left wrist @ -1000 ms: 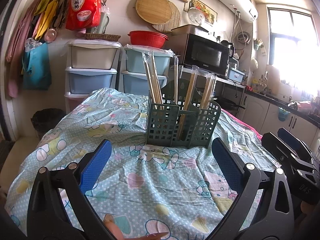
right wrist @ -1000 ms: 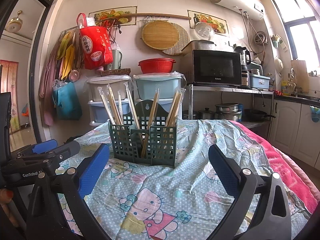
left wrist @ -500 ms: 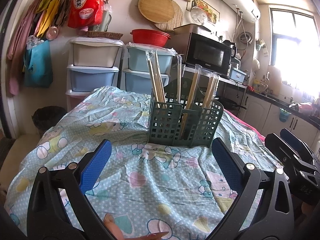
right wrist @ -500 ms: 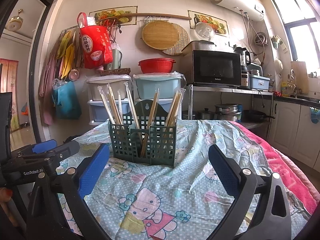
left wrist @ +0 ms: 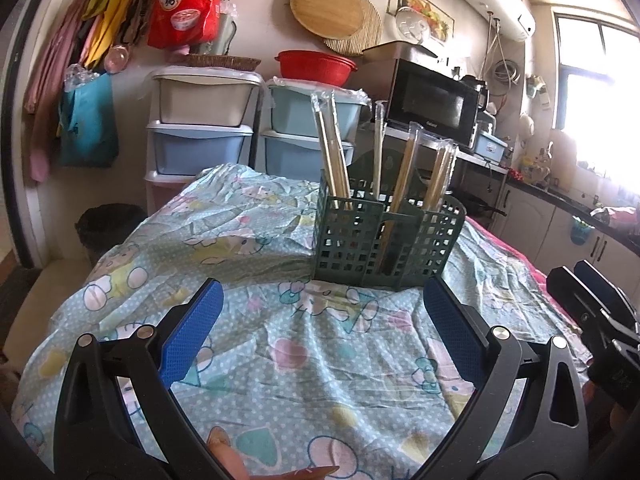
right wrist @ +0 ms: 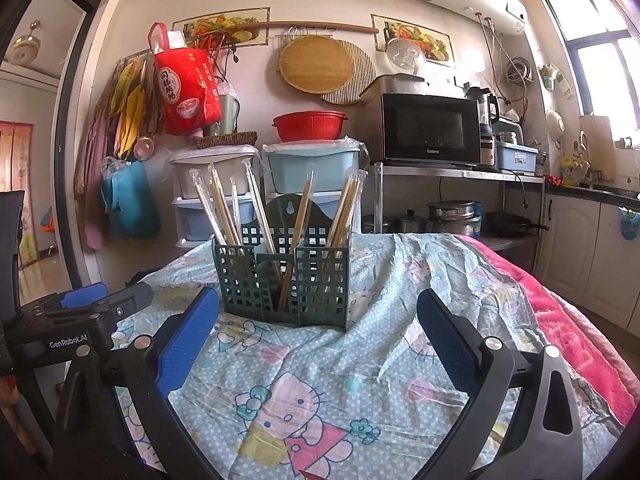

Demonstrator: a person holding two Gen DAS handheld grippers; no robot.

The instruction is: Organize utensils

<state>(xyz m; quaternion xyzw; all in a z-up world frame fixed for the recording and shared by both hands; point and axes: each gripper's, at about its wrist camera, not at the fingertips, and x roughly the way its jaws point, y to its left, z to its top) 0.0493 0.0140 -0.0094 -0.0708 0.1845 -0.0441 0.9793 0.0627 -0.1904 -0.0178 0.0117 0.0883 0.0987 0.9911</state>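
Observation:
A dark green slotted utensil holder [left wrist: 386, 240] [right wrist: 286, 276] stands upright on a table draped with a cartoon-print cloth [left wrist: 312, 356] [right wrist: 304, 384]. Several pairs of plastic-wrapped wooden chopsticks [left wrist: 332, 152] [right wrist: 224, 208] lean in its compartments. My left gripper [left wrist: 320, 320] hovers open above the cloth, a short way in front of the holder, with nothing between its blue pads. My right gripper [right wrist: 316, 326] is also open and empty, facing the holder's front. Each gripper shows at the edge of the other's view: the right one [left wrist: 592, 304], the left one [right wrist: 88, 312].
Stacked plastic drawer bins [right wrist: 216, 184] stand behind the table. A microwave [right wrist: 430, 128] sits on a metal rack with pots under it. A pink blanket [right wrist: 580, 332] lies along the table's right edge. Kitchen cabinets [right wrist: 572, 240] run along the right wall.
The left gripper's view has shifted slightly, so the holder sits a little further right and nearer. The right gripper has barely moved. Both stay open.

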